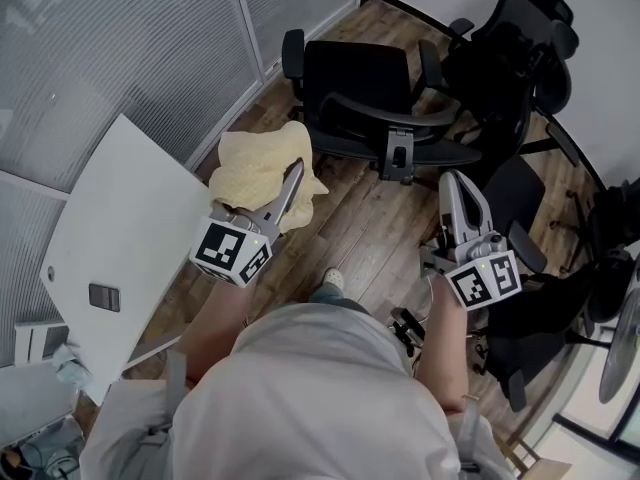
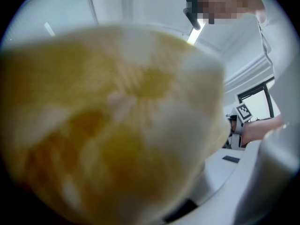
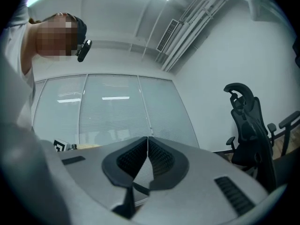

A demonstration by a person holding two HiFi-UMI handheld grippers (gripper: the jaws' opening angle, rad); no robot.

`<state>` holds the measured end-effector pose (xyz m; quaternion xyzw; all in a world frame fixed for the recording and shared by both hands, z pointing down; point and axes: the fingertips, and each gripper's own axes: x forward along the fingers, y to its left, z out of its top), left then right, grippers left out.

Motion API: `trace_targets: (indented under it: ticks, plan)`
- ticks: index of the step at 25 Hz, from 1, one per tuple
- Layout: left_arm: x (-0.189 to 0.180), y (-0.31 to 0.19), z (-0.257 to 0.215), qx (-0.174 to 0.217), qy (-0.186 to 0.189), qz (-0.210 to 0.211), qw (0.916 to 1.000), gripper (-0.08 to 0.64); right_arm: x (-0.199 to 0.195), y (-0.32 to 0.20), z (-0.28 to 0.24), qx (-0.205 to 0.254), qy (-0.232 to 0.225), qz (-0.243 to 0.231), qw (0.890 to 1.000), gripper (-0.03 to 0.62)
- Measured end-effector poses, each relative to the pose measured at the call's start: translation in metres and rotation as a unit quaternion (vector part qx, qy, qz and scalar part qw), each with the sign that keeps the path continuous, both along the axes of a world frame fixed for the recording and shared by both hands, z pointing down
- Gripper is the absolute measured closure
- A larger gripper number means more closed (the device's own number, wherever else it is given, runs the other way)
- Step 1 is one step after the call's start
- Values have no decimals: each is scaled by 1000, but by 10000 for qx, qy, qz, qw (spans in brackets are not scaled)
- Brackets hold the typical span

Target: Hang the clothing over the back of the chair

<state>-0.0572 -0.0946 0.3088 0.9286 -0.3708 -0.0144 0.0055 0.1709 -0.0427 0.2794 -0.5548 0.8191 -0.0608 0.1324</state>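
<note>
A pale yellow piece of clothing (image 1: 255, 168) hangs bunched from my left gripper (image 1: 292, 176), which is shut on it out in front of the person. In the left gripper view the yellow cloth (image 2: 108, 121) fills nearly the whole picture and hides the jaws. A black office chair (image 1: 365, 83) stands just beyond, its back facing me and its armrests out to the sides. My right gripper (image 1: 452, 183) is held to the right of the cloth, near the chair's seat, shut and empty. In the right gripper view its pads (image 3: 159, 156) meet with nothing between them.
A white table (image 1: 120, 228) stands at the left against a glass partition (image 1: 120, 48). More black office chairs (image 1: 520, 38) crowd the right side, one also showing in the right gripper view as a black chair (image 3: 248, 125). Wooden floor (image 1: 370, 218) lies between me and the chair.
</note>
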Motion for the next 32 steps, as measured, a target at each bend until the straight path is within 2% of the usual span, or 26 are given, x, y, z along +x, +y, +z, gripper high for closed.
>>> trace_targets:
  ticks: [10,17,32]
  plan:
    - [18,-30,3,-6,-69,-412,9991,420,13,-59,5,19,-87,-607,9981,571]
    - [23,-38,5,-66,-104,-472,9988,420,13,-76,7,-33,-119,-773,9969,571]
    - [24,-76,-6,-93,-102,96,9999,420,9,-91,-2,-71,-158,-239,9996,569]
